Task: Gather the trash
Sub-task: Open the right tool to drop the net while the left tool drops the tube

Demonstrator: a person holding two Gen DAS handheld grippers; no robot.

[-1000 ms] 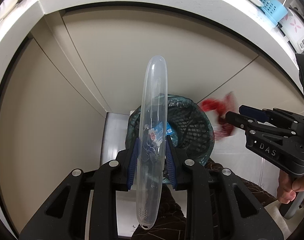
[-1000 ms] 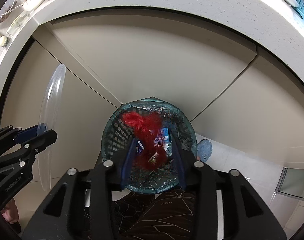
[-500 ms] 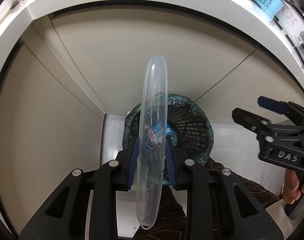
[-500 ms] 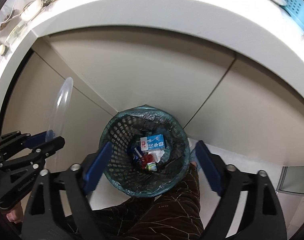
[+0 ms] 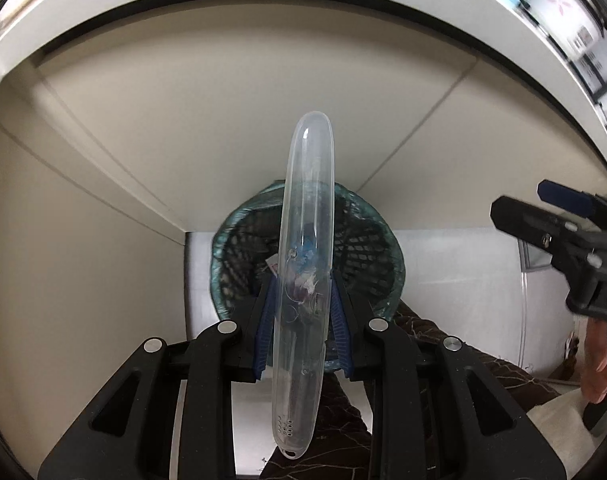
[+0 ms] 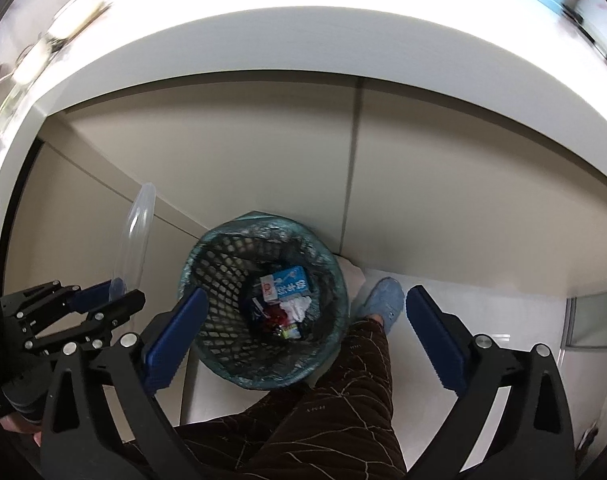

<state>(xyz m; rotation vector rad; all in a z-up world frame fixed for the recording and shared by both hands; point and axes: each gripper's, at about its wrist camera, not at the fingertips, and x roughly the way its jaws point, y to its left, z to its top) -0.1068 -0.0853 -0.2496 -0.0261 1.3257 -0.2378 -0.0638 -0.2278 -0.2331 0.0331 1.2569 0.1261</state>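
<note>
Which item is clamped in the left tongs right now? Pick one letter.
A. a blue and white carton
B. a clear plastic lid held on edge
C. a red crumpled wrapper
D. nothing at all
B: the left tongs press their blue pads against a clear plastic lid standing on edge above the black mesh waste basket, while the blue and white carton lies inside the basket.
</note>
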